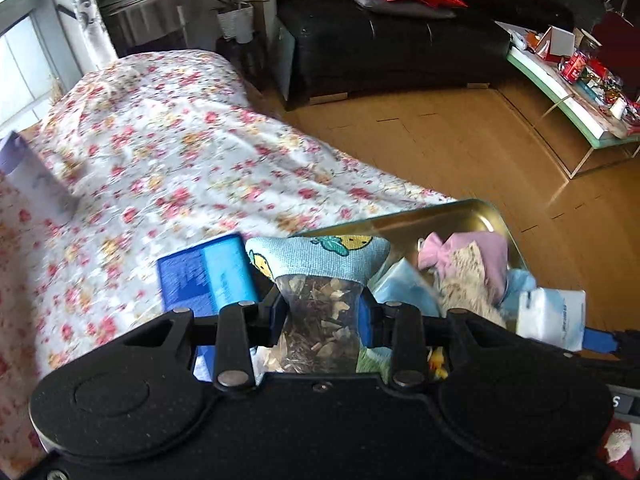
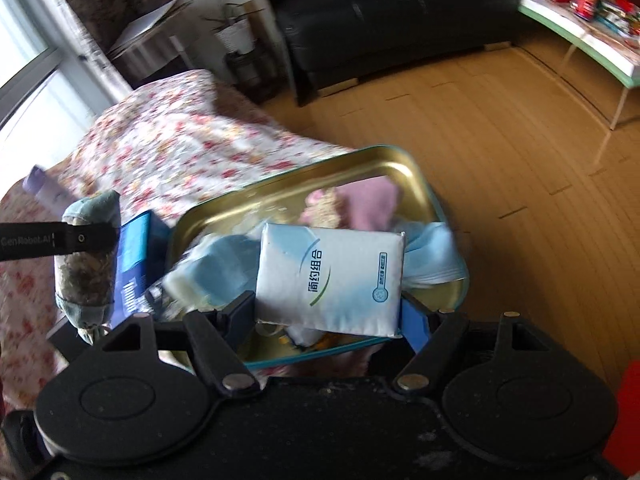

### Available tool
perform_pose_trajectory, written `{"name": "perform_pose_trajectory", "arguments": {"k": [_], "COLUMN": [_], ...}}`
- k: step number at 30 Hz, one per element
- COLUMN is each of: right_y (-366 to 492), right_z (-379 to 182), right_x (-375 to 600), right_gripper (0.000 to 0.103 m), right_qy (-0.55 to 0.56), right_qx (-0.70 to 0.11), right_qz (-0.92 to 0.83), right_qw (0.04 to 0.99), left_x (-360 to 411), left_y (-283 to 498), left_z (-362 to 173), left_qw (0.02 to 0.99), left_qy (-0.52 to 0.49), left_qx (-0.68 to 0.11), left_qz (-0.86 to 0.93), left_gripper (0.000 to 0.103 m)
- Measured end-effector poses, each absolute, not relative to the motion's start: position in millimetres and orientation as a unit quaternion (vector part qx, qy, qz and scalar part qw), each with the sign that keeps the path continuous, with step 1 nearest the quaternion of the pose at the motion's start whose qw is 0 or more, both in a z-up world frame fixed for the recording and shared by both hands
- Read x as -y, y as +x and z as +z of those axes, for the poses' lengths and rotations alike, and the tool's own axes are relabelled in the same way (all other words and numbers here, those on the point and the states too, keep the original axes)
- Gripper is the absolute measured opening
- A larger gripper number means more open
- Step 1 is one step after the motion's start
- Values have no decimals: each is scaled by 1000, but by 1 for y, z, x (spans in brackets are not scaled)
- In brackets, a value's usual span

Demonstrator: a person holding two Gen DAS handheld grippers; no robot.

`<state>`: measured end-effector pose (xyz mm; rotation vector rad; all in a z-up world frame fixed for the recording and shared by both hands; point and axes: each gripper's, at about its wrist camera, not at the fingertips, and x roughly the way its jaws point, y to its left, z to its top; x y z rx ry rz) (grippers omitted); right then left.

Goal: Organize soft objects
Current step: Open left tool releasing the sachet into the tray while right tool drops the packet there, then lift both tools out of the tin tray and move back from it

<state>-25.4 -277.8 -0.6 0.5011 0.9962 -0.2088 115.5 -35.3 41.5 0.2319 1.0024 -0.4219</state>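
Purple box [image 1: 28, 176] blurred, edge-cropped

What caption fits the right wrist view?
Right gripper holds a tissue pack over the gold tin on the floral bed.

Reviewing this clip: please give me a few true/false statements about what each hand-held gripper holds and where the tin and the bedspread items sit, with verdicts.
1. The left hand-held gripper is shut on a clear sachet of dried petals with blue cartoon-print fabric ends. True.
2. The right hand-held gripper is empty. False: it is shut on a white and blue tissue pack.
3. The gold rectangular metal tin already holds a pink soft item. True.
4. The tin lies on the wooden floor. False: it rests on the floral bedspread, near its edge.
5. A blue box lies on the bedspread to the left of the tin. True.
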Motion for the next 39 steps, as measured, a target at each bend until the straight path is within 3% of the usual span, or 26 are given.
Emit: {"name": "perform_pose_trajectory", "arguments": {"k": [9,13,14,24,32,39], "right_y": [-11,-3,-3,-11,-26,-40], "right_z": [-30,-44,-47,-43,-20,-7], "right_x": [303,309,311,306,282,251], "right_gripper": [74,77,80,81,81,82], "right_qy": [214,218,219,214,193,179], "right_qx": [-489,-494,-493,-488,-480,-483], "right_qz": [-156,-158,-162,-167,-155,-125], "right_qw": [831,827,826,830,842,848], "left_x": [59,58,58,51,38,8], "left_y": [147,144,143,125,91,66], "left_z": [4,-1,0,12,22,18], "left_qw": [837,846,849,863,879,882], "left_qy": [86,89,92,105,122,125], "left_qx": [-505,-494,-489,-463,-434,-440], "left_qz": [-190,-180,-179,-174,-154,-116], "left_gripper": [43,71,73,79,92,94]}}
